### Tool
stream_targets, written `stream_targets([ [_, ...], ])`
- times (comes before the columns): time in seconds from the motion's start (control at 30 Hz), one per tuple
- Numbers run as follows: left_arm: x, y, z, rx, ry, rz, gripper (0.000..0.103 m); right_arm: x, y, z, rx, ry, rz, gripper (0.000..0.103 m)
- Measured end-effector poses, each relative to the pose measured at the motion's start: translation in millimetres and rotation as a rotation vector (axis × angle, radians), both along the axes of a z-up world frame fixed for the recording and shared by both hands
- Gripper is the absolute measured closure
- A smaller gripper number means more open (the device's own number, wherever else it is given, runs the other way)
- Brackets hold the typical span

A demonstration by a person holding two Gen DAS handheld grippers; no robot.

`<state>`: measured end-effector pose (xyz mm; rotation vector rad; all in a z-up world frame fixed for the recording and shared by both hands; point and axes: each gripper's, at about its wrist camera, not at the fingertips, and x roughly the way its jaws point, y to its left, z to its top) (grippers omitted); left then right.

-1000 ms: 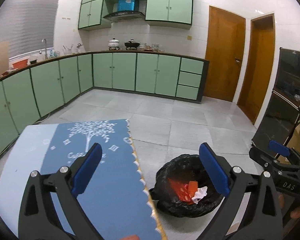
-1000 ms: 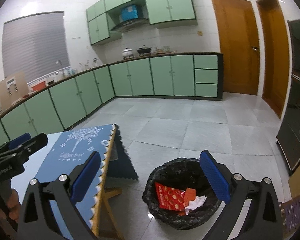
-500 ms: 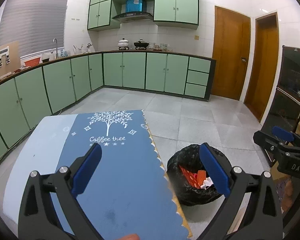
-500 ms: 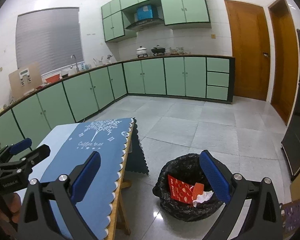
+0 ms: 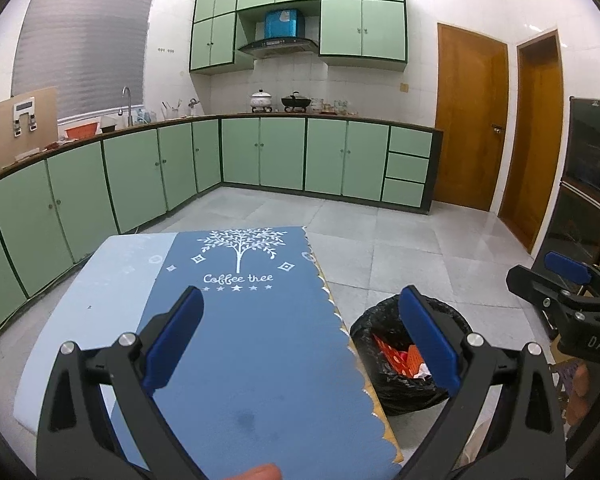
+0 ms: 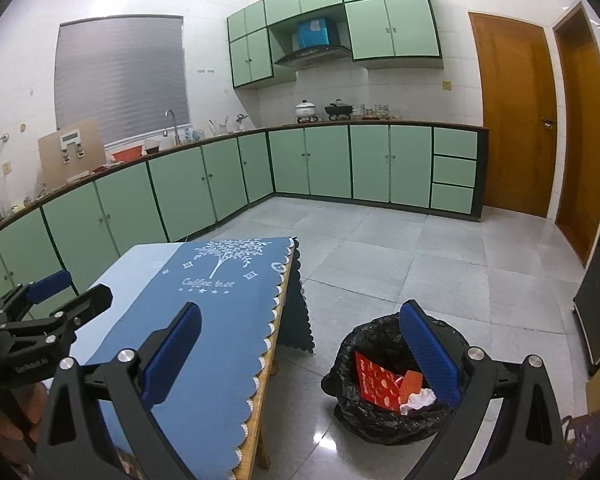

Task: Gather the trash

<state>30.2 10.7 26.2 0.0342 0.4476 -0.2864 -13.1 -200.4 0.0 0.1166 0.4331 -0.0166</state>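
Both grippers hang over the desk [image 5: 100, 280] with jaws spread wide and nothing between them: the left gripper [image 5: 300, 336] above the blue cloth [image 5: 260, 340], the right gripper [image 6: 300, 356] nearer the edge. The trash lies in the black-lined bin [image 6: 380, 420] on the floor beside the desk: red wrapper [image 6: 374, 380], white crumpled paper [image 6: 420, 398].

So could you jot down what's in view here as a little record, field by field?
Place: kitchen, green cabinets
Table: blue tablecloth printed "Coffee tree"
Bin: black-bagged trash bin on the floor, right of the table
In bin: red packaging, white crumpled paper
Left hand-held gripper: open, empty
Right hand-held gripper: open, empty
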Motion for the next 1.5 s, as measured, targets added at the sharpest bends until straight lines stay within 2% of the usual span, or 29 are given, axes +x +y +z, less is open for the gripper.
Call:
stream_targets([
  [1.5, -11.7, -0.7, 3.4, 0.0, -0.023, 0.003, 0.008, -4.6, 10.1, 7.0, -0.009, -0.021, 0.021, 0.006],
])
